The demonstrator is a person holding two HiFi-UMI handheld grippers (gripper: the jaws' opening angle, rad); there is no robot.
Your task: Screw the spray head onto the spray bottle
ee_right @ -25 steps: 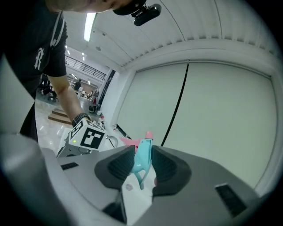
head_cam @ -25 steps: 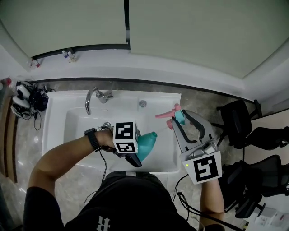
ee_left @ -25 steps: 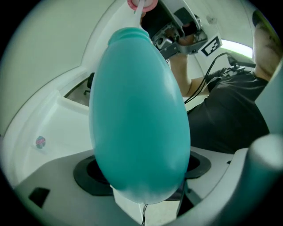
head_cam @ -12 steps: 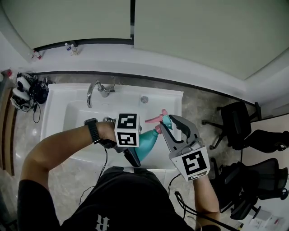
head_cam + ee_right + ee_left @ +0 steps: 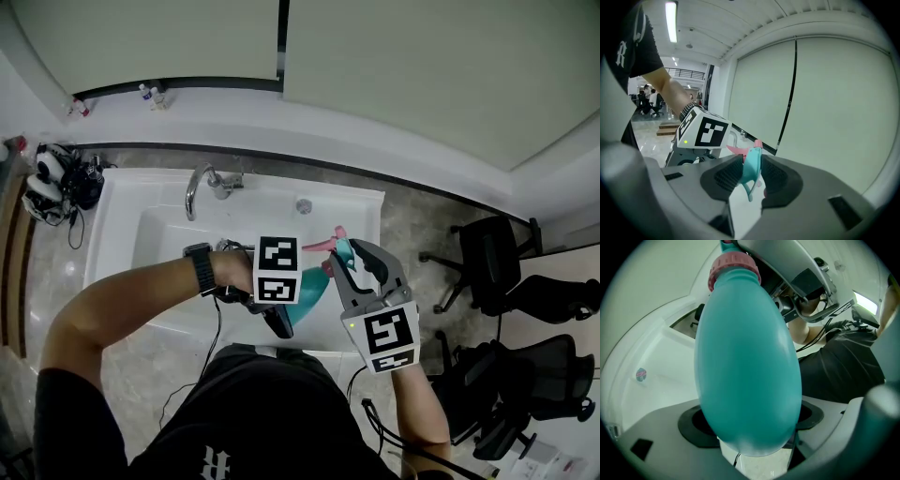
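Observation:
A teal spray bottle is held over the sink's front edge, with my left gripper shut on its rounded base. Its neck points up and to the right. The teal spray head with a pink trigger is clamped between the pads of my right gripper. The head's pink collar sits at the bottle's neck. How far it is threaded on is hidden.
Below lies a white sink with a chrome tap. Black gear lies on the counter at the left, small bottles stand on the back ledge, and office chairs stand at the right.
My right gripper has come down and to the left, bringing the spray head from apart onto the bottle's neck. The left gripper and the bottle have barely moved.

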